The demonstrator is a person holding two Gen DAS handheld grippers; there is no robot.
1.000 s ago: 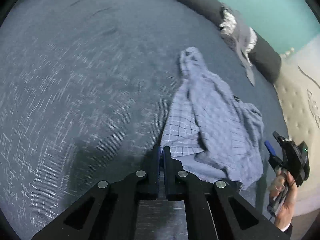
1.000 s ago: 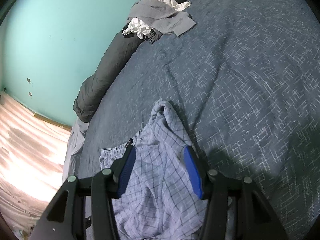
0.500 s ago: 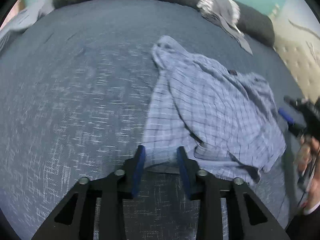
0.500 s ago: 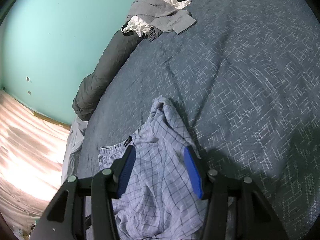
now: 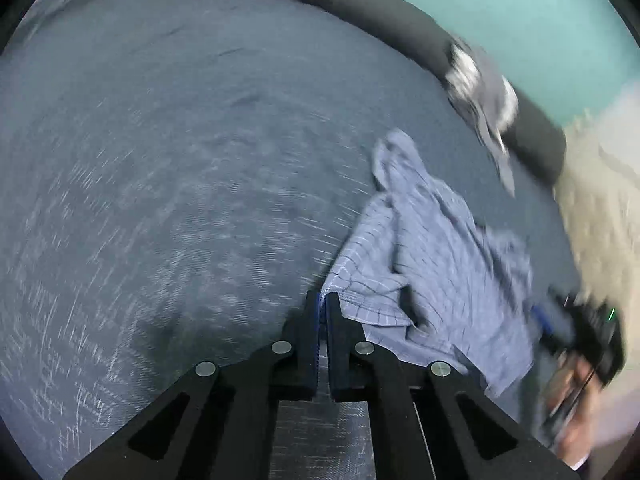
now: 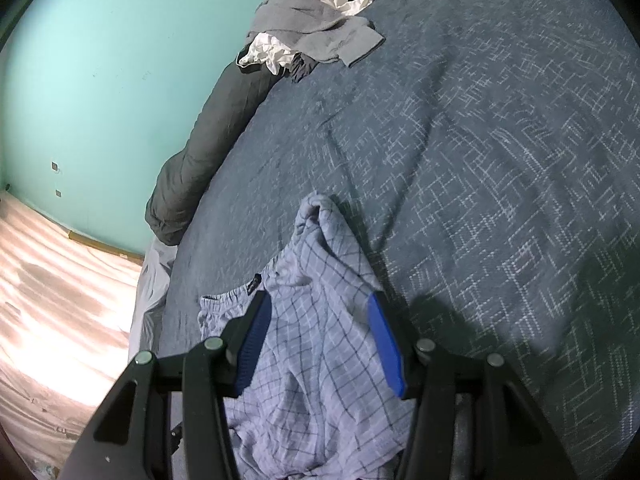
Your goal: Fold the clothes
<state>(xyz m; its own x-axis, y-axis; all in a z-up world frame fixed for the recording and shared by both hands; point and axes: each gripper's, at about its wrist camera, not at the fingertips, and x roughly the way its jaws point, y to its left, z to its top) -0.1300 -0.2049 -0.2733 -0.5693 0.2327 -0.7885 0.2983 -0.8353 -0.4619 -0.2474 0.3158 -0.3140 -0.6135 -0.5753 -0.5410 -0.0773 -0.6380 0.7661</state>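
A bed with a dark blue patterned cover (image 6: 480, 160) carries crumpled light blue checked shorts (image 6: 320, 340) near its edge, a grey-and-white clothes heap (image 6: 312, 36) farther off, against a dark rolled blanket (image 6: 208, 148).

Blue-checked shorts (image 6: 320, 352) (pale); dark-blue crosshatched bedspread (image 6: 480, 160).

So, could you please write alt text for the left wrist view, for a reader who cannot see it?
The left claw, shut, pinches the hem corner of light blue checked shorts crumpled on a dark blue bedspread. At the right edge a hand holds the right claw; a grey and white clothes pile lies beyond, and the picture is blurred.
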